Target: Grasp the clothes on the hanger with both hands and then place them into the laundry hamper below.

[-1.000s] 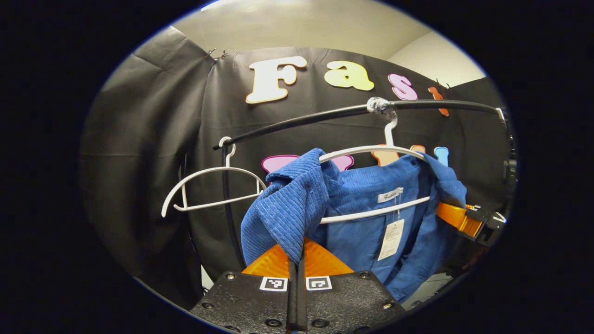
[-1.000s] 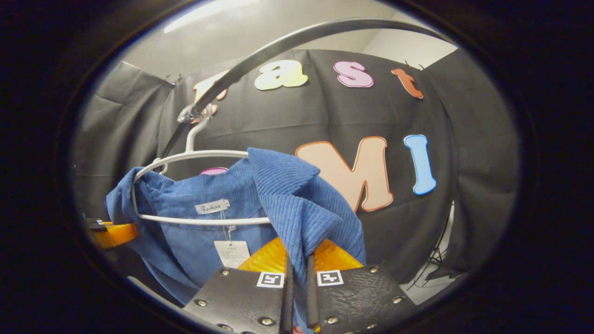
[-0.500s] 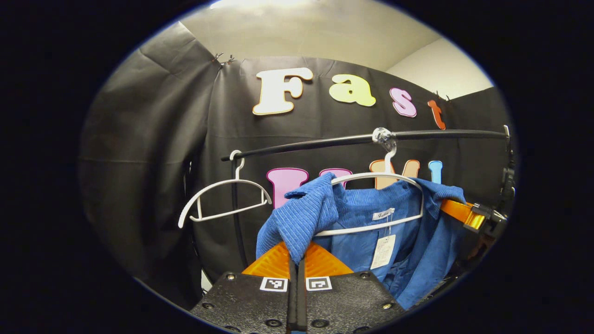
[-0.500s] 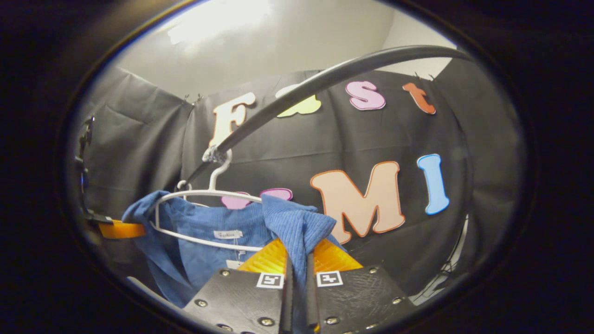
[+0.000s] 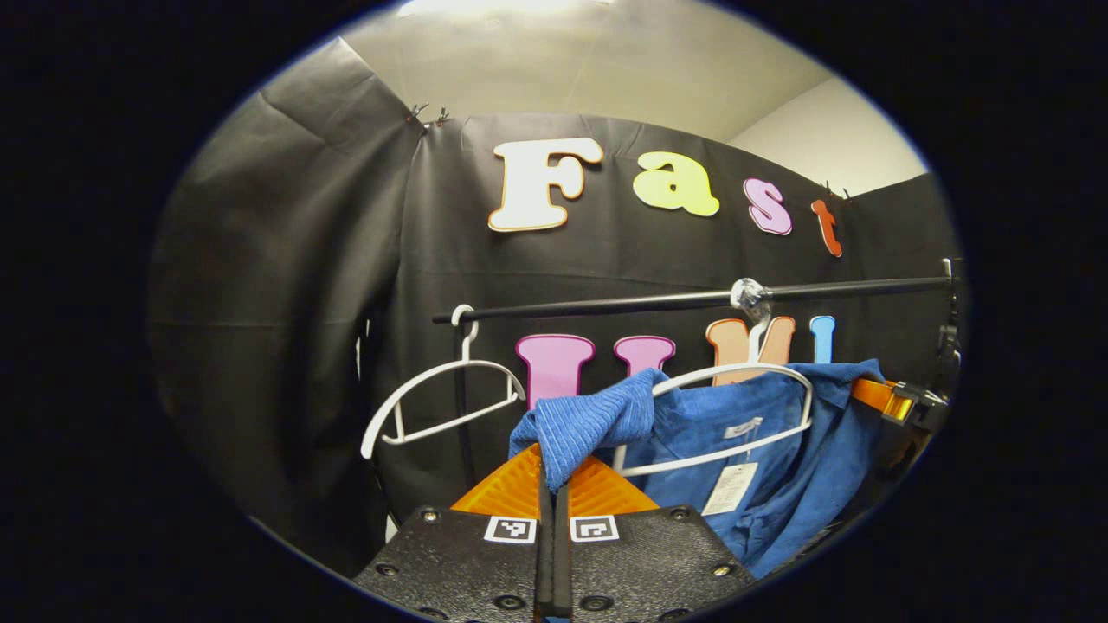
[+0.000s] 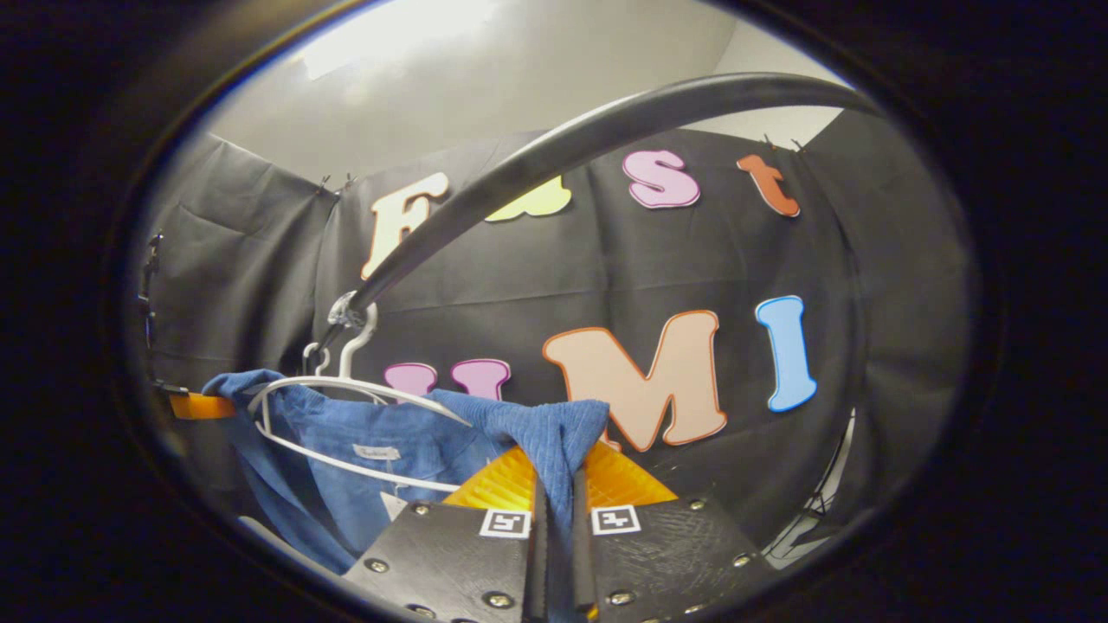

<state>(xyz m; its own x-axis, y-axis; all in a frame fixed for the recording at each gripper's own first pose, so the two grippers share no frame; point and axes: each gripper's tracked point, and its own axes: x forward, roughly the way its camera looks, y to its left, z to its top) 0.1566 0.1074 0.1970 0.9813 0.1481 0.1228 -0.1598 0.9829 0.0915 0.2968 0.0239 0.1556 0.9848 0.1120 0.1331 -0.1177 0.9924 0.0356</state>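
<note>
left gripper (image 5: 552, 484): fingers pinching blue corduroy shirt (image 5: 762, 450) shoulder (tag dangling)
right gripper (image 6: 555, 497): pinching other shoulder
white hanger (image 5: 736, 407): on rail (image 5: 649, 303)

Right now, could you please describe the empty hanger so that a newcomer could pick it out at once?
Follow the black rail that runs across the booth's cloth wall to its end beside the upright pole. There hangs the empty white hanger, hooked over the rail. Its neighbour, the other white hanger, has a blue corduroy shirt draped on it; this one is bare.
</note>
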